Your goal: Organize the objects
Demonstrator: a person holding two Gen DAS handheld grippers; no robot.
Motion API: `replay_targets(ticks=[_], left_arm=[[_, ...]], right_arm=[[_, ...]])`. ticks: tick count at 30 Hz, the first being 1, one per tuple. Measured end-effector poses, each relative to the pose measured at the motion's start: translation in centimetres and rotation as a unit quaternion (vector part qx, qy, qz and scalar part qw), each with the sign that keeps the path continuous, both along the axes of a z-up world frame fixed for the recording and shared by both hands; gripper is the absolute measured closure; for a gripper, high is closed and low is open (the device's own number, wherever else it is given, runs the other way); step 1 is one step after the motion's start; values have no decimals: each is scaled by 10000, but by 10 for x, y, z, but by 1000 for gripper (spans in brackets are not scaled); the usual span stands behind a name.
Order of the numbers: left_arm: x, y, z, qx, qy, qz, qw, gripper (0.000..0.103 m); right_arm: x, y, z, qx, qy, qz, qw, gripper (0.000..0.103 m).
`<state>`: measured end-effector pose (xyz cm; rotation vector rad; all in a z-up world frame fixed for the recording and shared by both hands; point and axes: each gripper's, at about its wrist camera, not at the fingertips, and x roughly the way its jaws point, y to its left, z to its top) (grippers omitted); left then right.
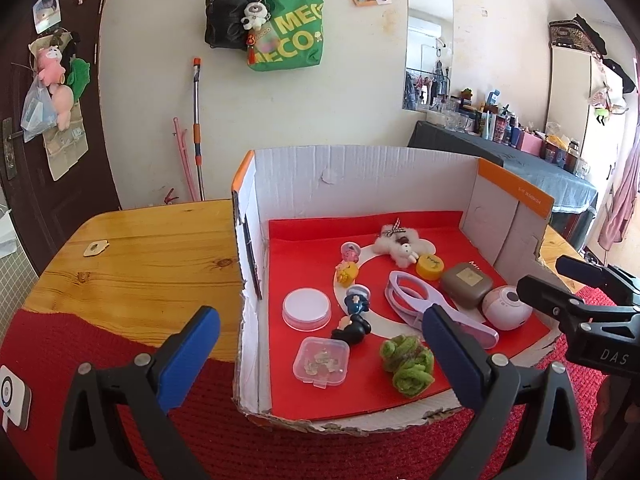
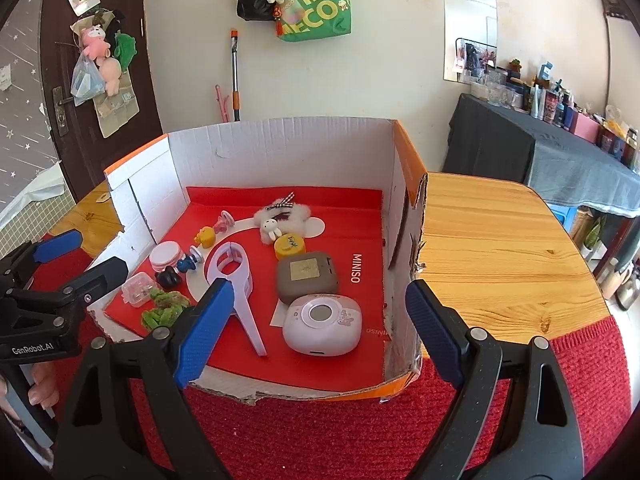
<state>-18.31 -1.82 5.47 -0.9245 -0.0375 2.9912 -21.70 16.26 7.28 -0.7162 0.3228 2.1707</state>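
Red paper lines the cardboard box point(image 1: 360, 176) on the wooden tabletop point(image 1: 152, 256). In the left wrist view, the left gripper point(image 1: 320, 354) stands wide and empty over the box's near edge, above a clear case point(image 1: 320, 362) and green scrunchie point(image 1: 408, 364). In the right wrist view, the right gripper point(image 2: 316, 328) also gapes empty, framing a pink device point(image 2: 322, 325) beside a brown case point(image 2: 306, 276) and white clip point(image 2: 236, 280).

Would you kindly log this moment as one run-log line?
left gripper: open, empty | right gripper: open, empty | cardboard box: trinkets inside, untouched
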Motion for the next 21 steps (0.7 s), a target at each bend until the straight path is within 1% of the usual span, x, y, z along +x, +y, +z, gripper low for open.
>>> replay_targets(ticks=[7,10,15,21], left_arm=[[-5,2,-10,-134,-24,69,9999,0],[-7,3,-13,-117,-92,42,9999,0],[-8,1,-14,-38,-135,32,9999,0],[-4,0,-12,-19,-19,61,10000,0]], right_arm=[[-1,1,-7,70,-104,-43,9999,15],[-2,0,-8,157,-160,-62,9997,15],[0,-2,-9,221,-97,-104,9997,15],[1,-6,-9,320,-71,-121,9994,15]])
